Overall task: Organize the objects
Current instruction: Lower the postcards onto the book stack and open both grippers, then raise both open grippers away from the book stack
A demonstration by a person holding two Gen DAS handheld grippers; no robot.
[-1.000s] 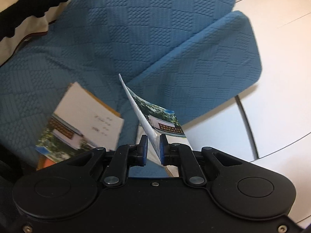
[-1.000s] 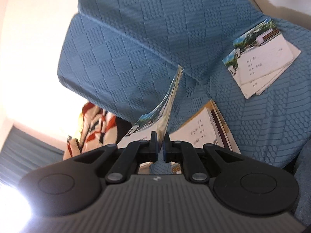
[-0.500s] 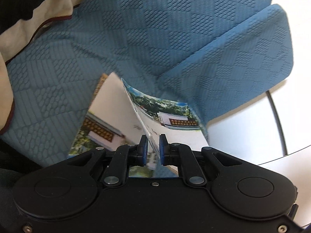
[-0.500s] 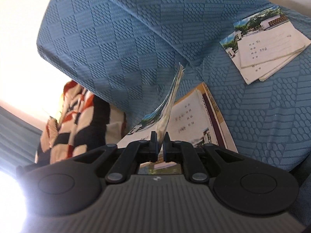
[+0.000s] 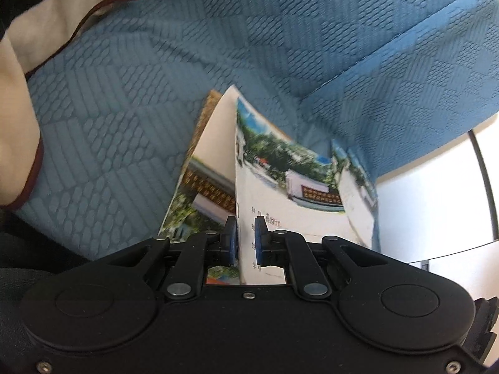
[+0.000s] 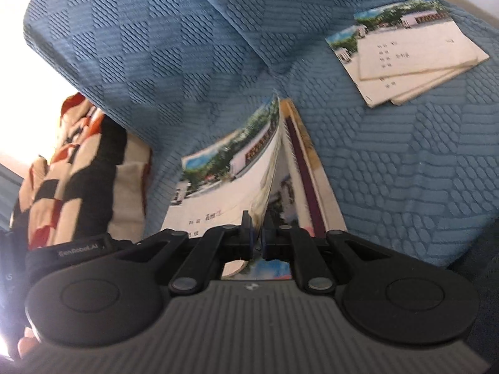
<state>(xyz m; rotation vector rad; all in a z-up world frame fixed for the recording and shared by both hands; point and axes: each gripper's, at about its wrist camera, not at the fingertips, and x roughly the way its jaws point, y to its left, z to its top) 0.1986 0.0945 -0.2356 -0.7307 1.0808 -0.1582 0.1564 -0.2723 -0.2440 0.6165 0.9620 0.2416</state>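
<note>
1. We hold one thin exercise booklet (image 5: 280, 205) between both grippers, tilted on edge just above the blue quilted sofa seat (image 5: 118, 118), near the seam where seat meets backrest.
2. Our left gripper (image 5: 245, 238) is clenched on the booklet's near edge; our right gripper (image 6: 256, 237) is clamped on the same booklet.
3. Under it lies another booklet (image 6: 307, 184) with a dark red stripe, flat on the seat.
4. A small stack of similar booklets (image 6: 414, 59) rests well apart, toward the seat's far right corner in the right wrist view.
5. We judge the booklet light, floppy and glossy: its pages bow and fan, so it may slip or crease.
6. Gripping near the bound edge, with both grippers, should keep it flat.
</note>
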